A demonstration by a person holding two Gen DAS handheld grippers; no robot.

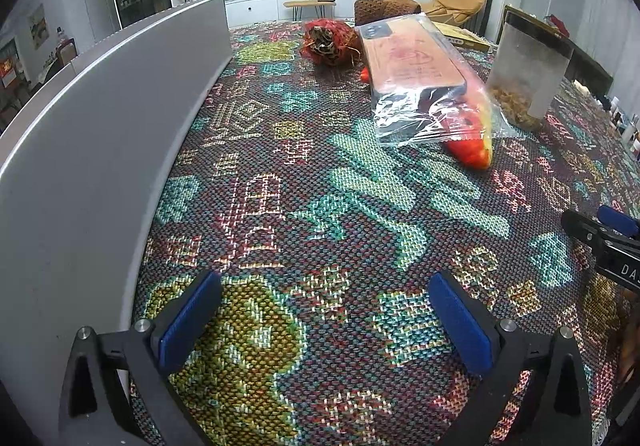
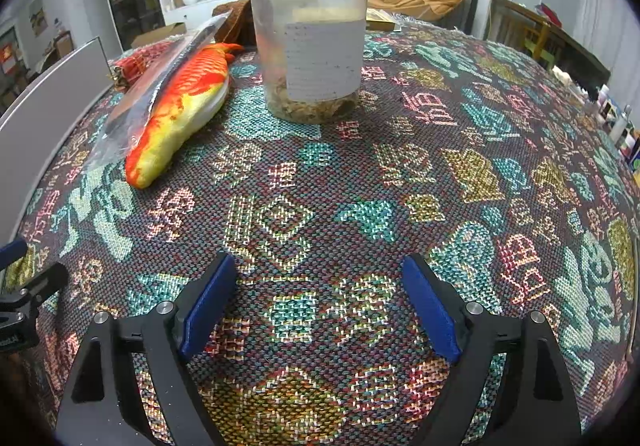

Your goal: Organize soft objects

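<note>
Holding both grippers wide and empty, left gripper [image 1: 324, 320] and right gripper [image 2: 320, 304]. My left view alone shows the red mesh bundle [image 1: 330, 42]; my right shows the fish plush [image 2: 180, 110] unobscured.

I see the surface [image 2: 460, 134] covered in dark woven cloth patterned with teal, pink, yellow and red characters. Ahead-left of my right tool [image 2: 320, 306], black with blue pads [image 2: 208, 306], lies a fish plush [image 2: 180, 110], orange-red over yellow-white. Dead ahead is a clear jar [image 2: 308, 42] with black lid, white label. Far left: plain grey panel [image 1: 100, 118].
</note>
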